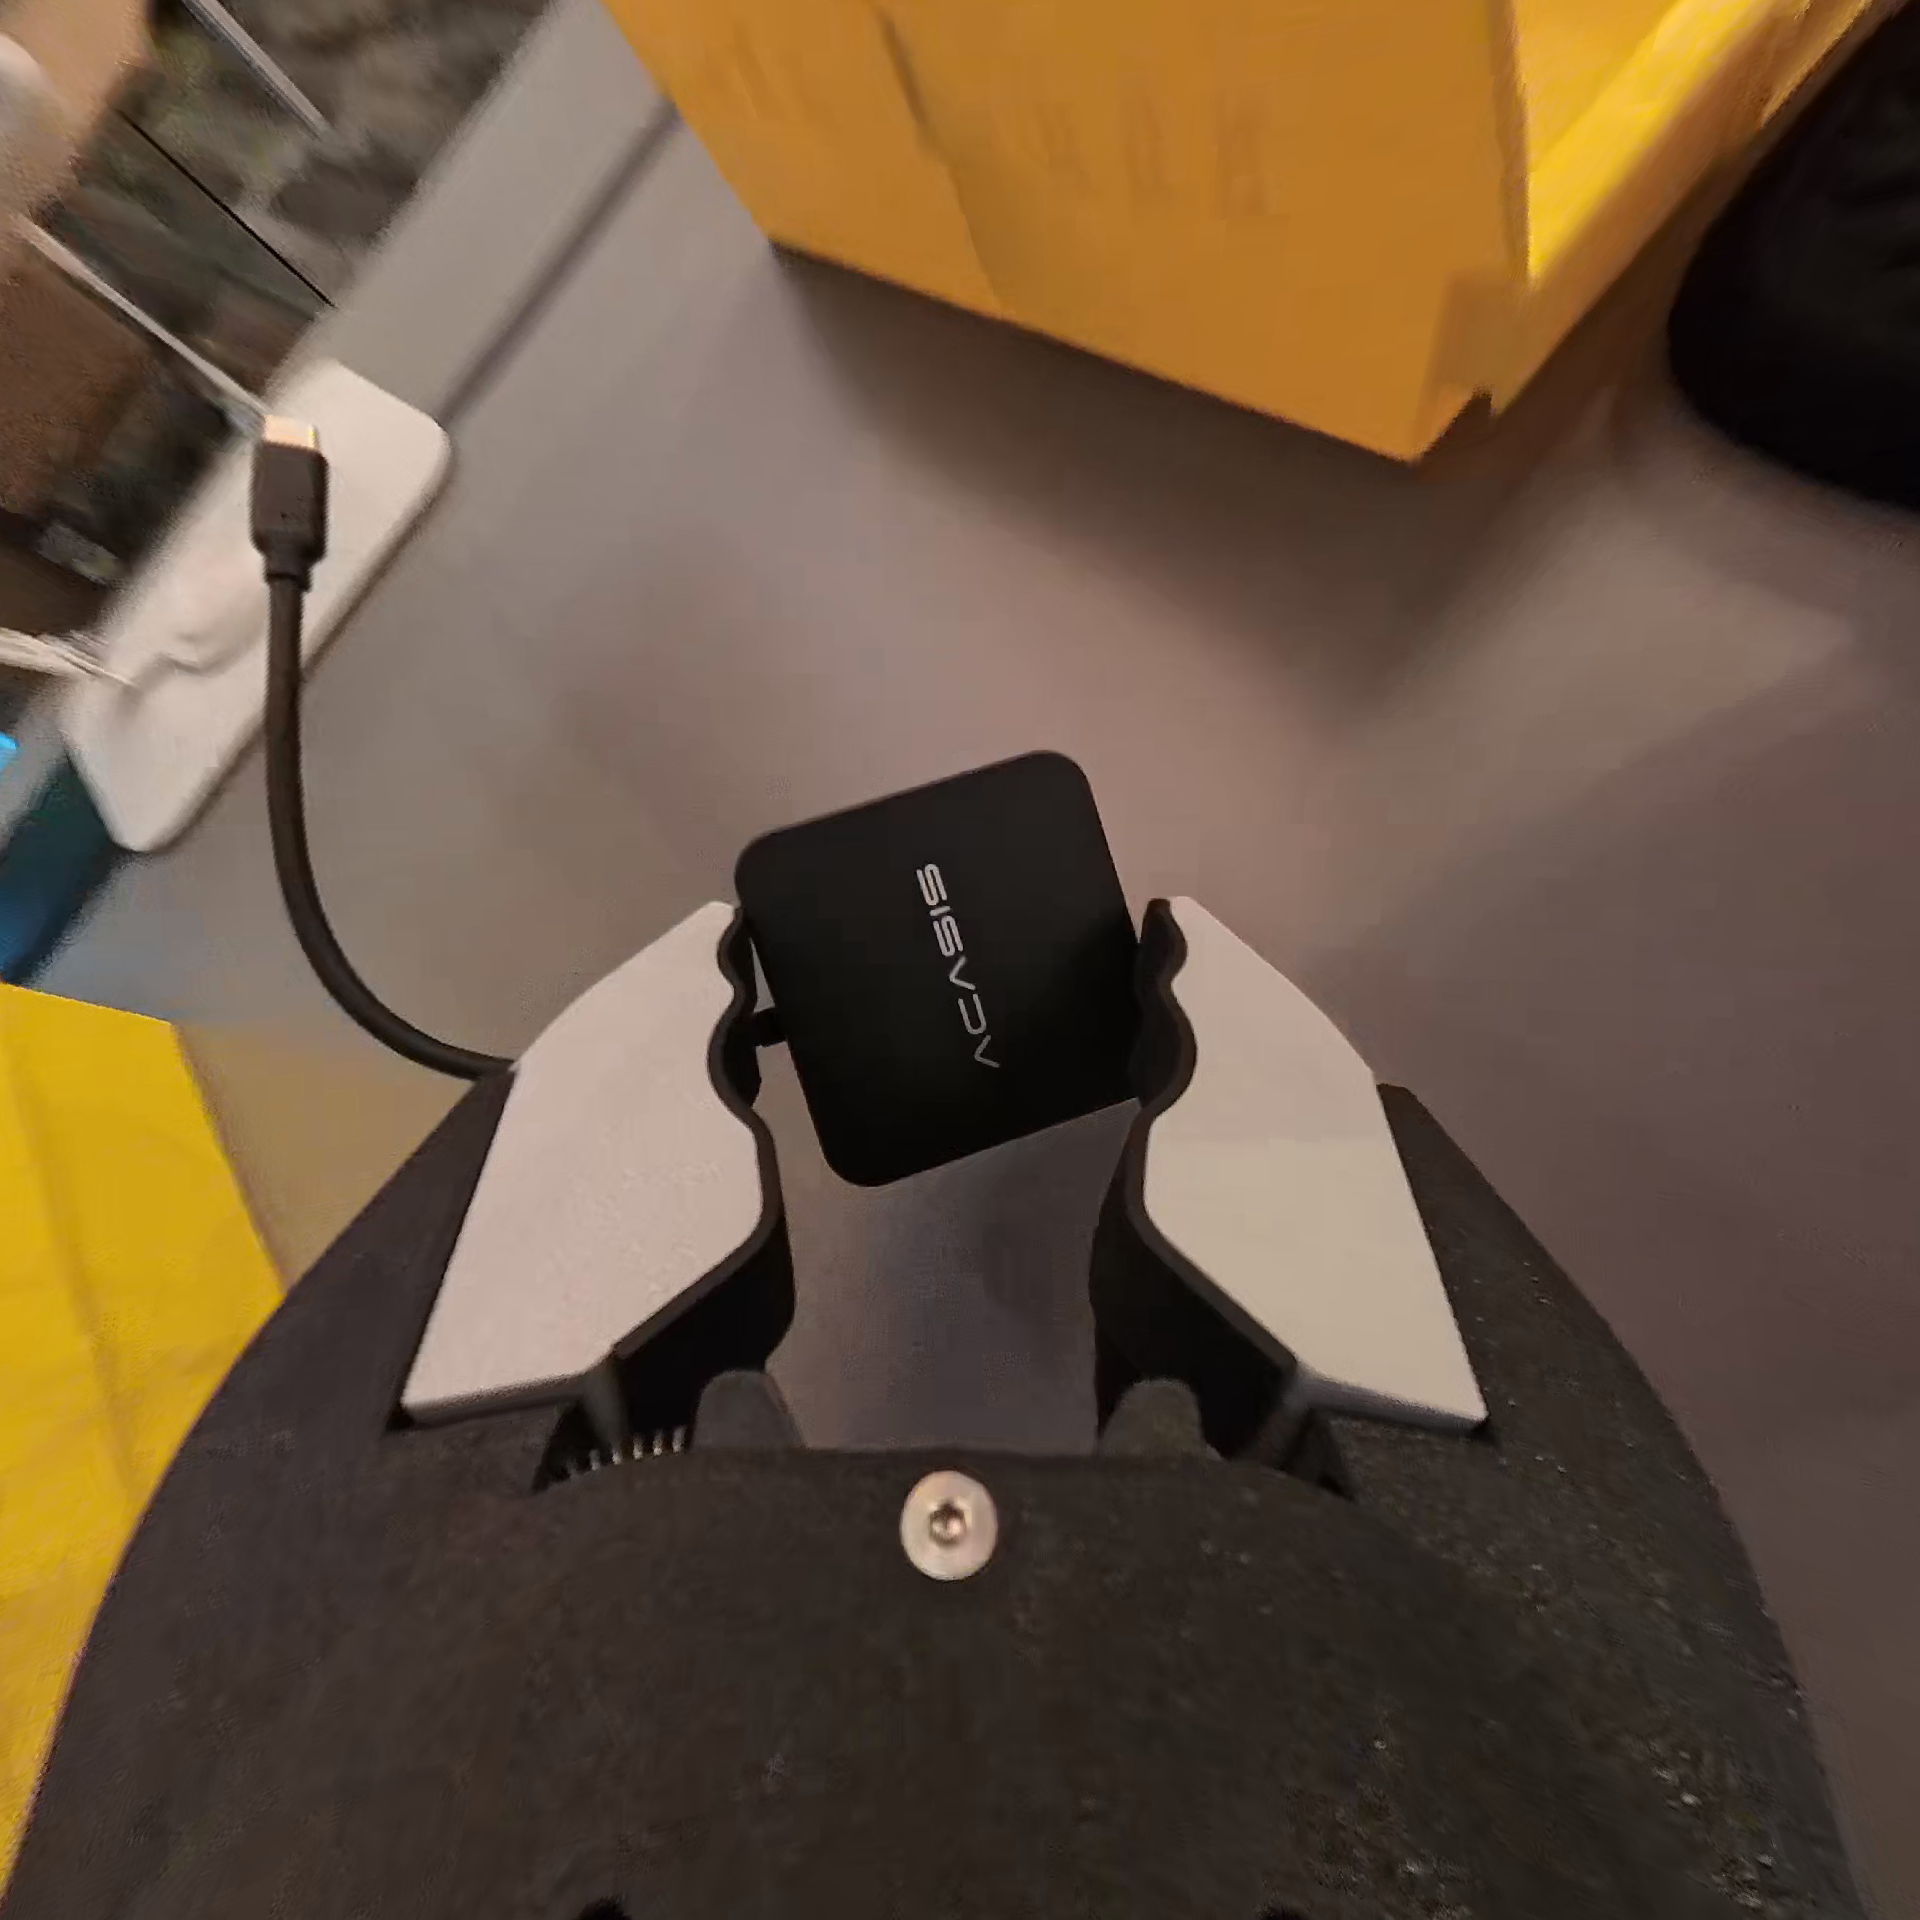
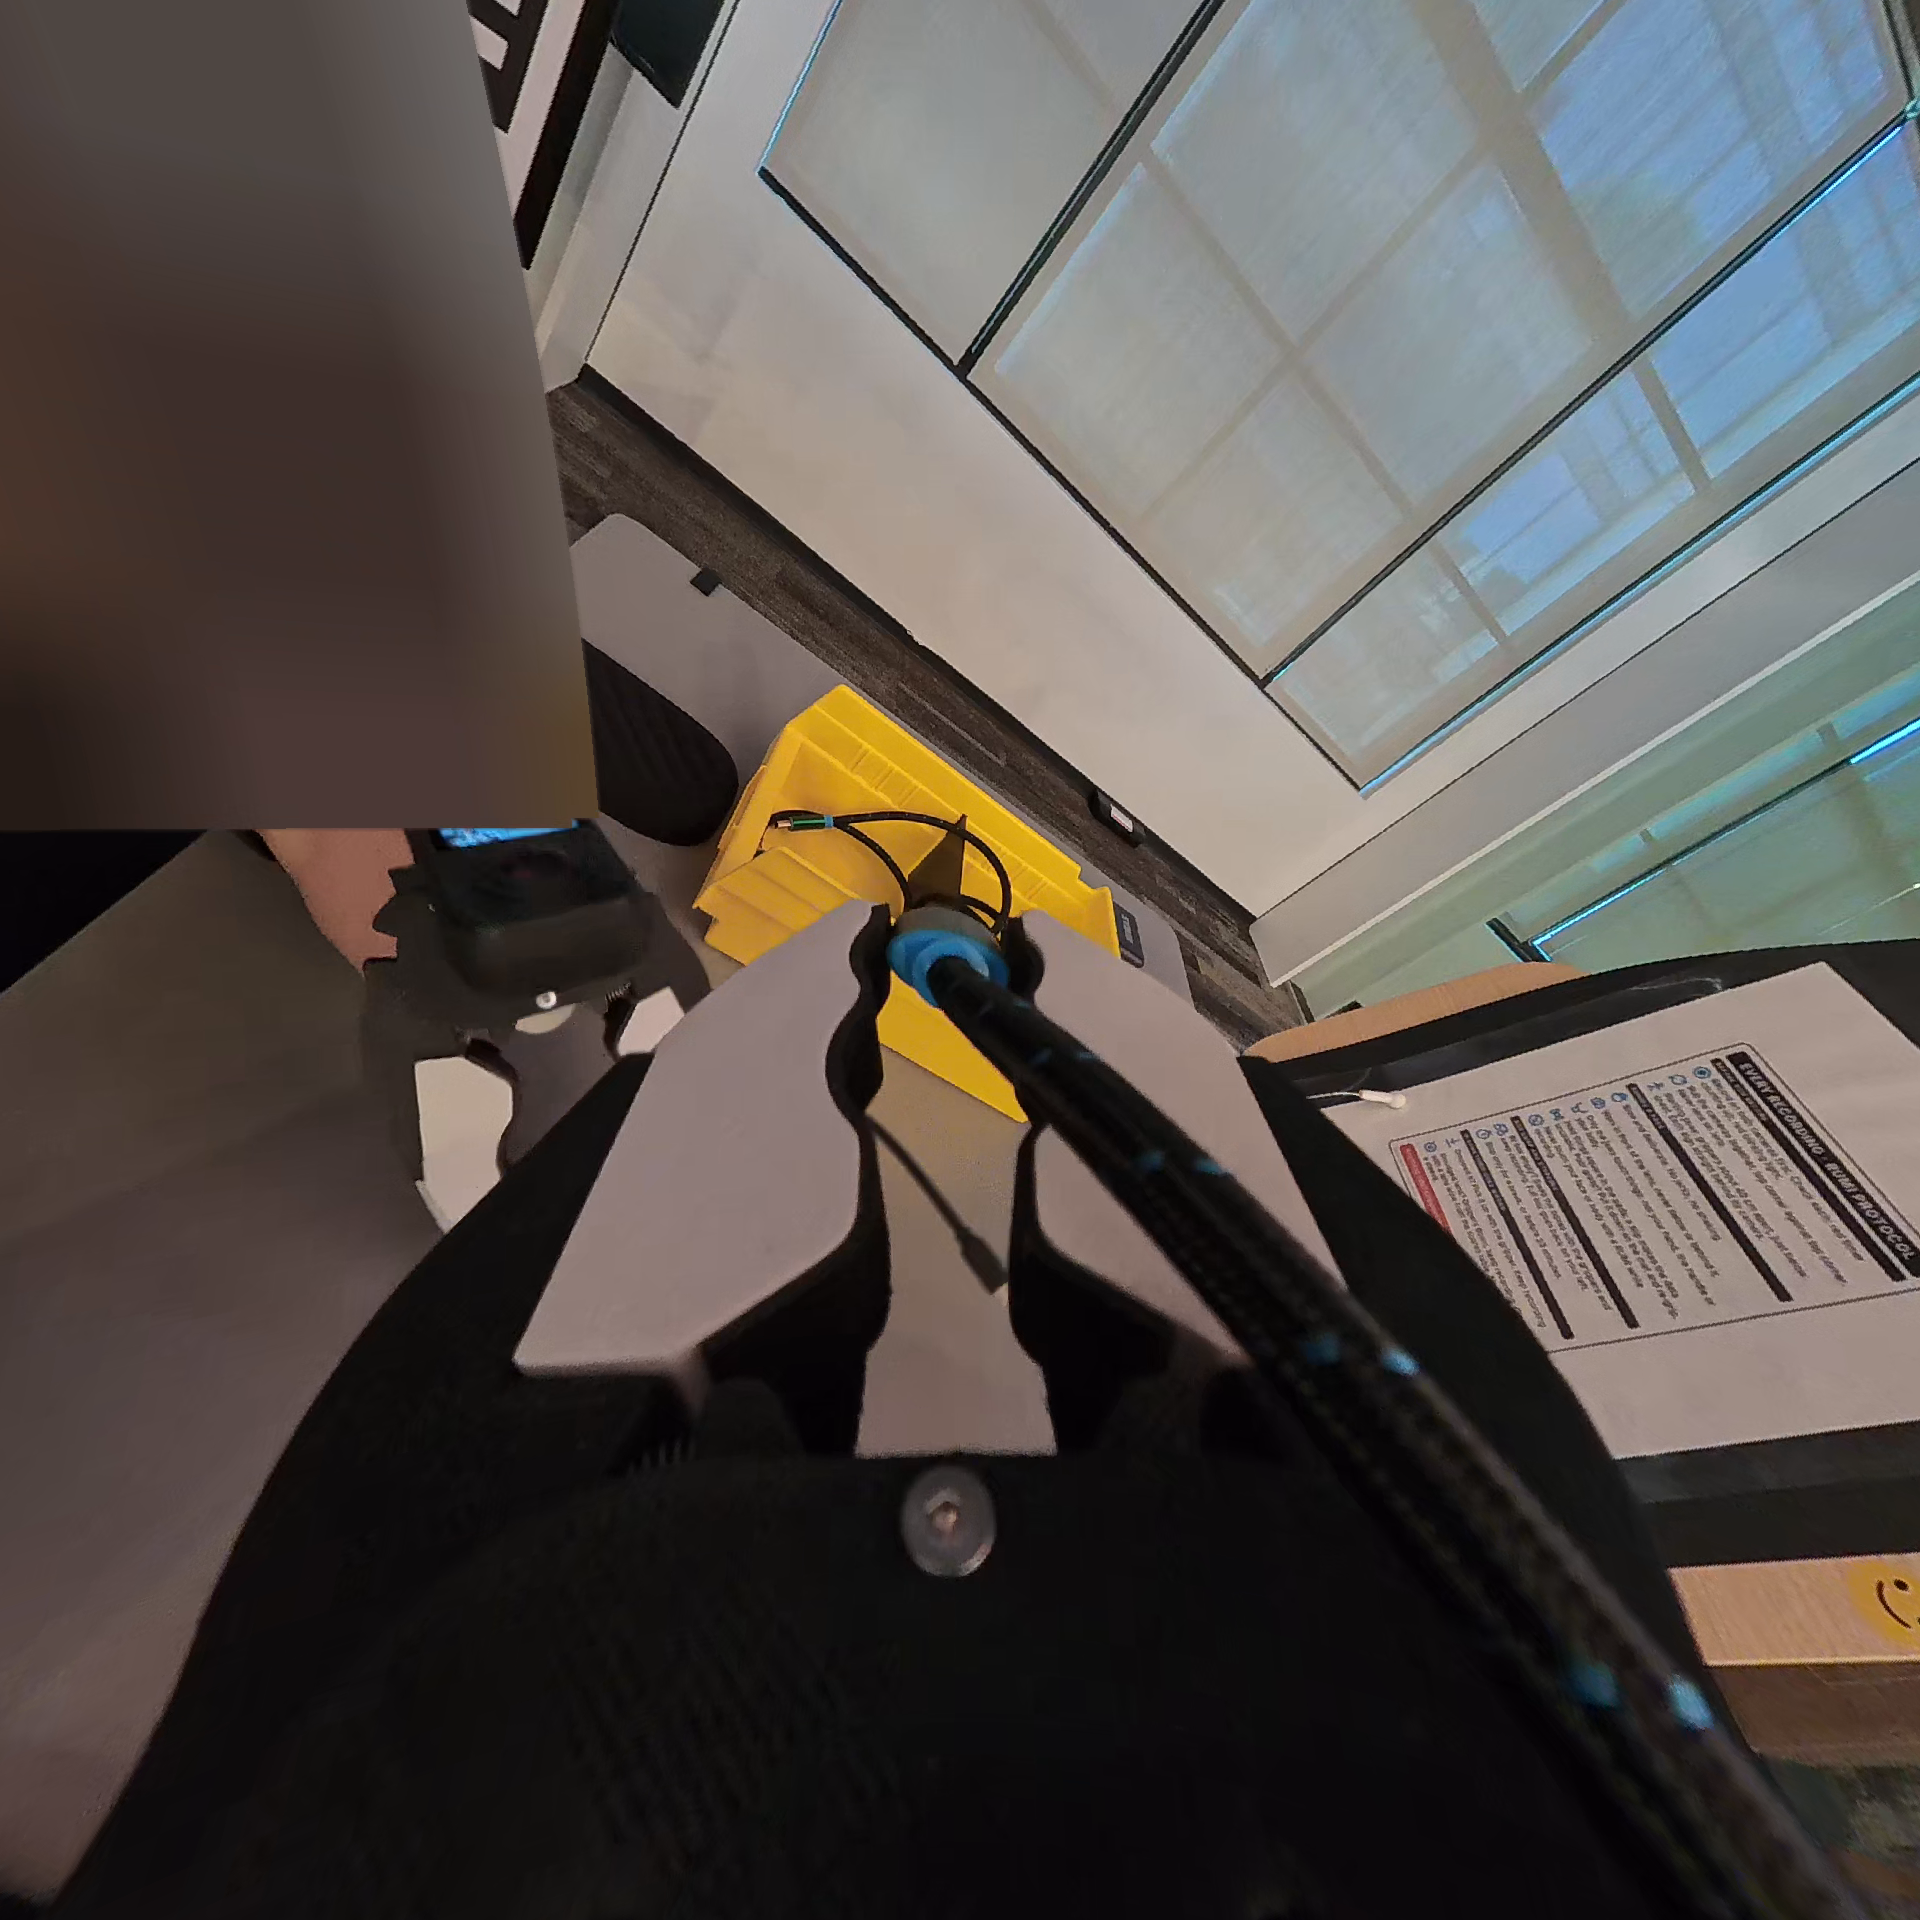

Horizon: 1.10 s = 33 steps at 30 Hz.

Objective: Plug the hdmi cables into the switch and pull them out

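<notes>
A big yellow plastic bin (image 1: 1143, 177) sits across the grey tabletop (image 1: 1039, 623) beyond my left gripper (image 1: 940, 935), another yellow surface (image 1: 94, 1195) edges in at the near left, and a white rounded slab (image 1: 312, 540) lies far left; nothing stands between them and what I hold. My left gripper's jaws are part-way closed and pinch the small black square switch with rounded corners (image 1: 935, 966) by two opposite edges, its flat top facing the camera, lifted off the table and turned slightly askew. The switch's short black pigtail cable (image 1: 286, 790) leaves its left side, curves behind the left finger and rises, its long axis running up the left wrist view, gold-tipped plug (image 1: 291, 488) pointing away from me. My right gripper (image 2: 940, 951) is nearly shut, clamped on the blue-collared end (image 2: 935, 961) of a thick black braided cable with blue flecks (image 2: 1247, 1268), which trails back over the right finger toward me, plug end aimed forward at a yellow bin (image 2: 821, 779) holding a thin black cable (image 2: 883, 831). A printed sheet (image 2: 1662, 1195) lies at right.
</notes>
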### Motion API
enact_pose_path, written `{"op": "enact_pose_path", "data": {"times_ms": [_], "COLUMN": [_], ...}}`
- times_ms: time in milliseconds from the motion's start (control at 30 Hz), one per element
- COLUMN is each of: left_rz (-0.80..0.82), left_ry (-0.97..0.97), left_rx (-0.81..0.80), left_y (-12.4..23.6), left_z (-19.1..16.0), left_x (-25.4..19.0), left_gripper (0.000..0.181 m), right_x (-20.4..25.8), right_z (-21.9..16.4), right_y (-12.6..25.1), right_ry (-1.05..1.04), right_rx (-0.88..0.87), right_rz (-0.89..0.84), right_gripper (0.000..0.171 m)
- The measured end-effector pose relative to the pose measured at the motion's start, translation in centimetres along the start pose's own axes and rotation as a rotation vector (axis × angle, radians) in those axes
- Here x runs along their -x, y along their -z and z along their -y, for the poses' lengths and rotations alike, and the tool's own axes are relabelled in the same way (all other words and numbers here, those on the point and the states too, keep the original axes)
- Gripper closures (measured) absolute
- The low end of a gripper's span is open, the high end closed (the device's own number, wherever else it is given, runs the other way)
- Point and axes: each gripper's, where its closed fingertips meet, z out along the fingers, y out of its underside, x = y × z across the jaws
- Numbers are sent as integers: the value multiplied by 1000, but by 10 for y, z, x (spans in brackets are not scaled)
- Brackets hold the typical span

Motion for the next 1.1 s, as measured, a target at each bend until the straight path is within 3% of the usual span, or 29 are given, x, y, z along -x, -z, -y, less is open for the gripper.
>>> {"op": "enact_pose_path", "data": {"times_ms": [167, 333, 400, 567, 733, 833, 967, 1100], "left_rz": [-196, -427, -492, -613, -675, -709, -827, -934], "left_ry": [143, 329, 316, 179, -222, -423, -513, -575], "left_rx": [183, 206, 210, 297, 351, 340, 417, 509], "left_y": [-14, -11, -7, 6, 17, 14, 10, 9], "left_z": [-34, -34, -33, -41, -44, -39, -39, -49], "left_x": [-20, -30, -30, -32, -33, -33, -33, -30], "left_gripper": [111, 111, 124, 119, 99, 106, 115, 103], "right_x": [-1, -2, -3, -7, -13, -12, -8, -7], "right_z": [-4, -9, -10, -6, 0, 5, 11, 14], "right_y": [-1, -1, 1, 10, 24, 32, 37, 38], "right_ry": [-2, 3, 4, 13, 27, 46, 53, 67], "right_rx": [13, 38, 40, 22, 0, -15, -23, -21], "right_rz": [-2, -6, -8, -32, -67, -71, -64, -64], "right_gripper": [149, 149, 149, 149, 149, 149, 149, 149]}}
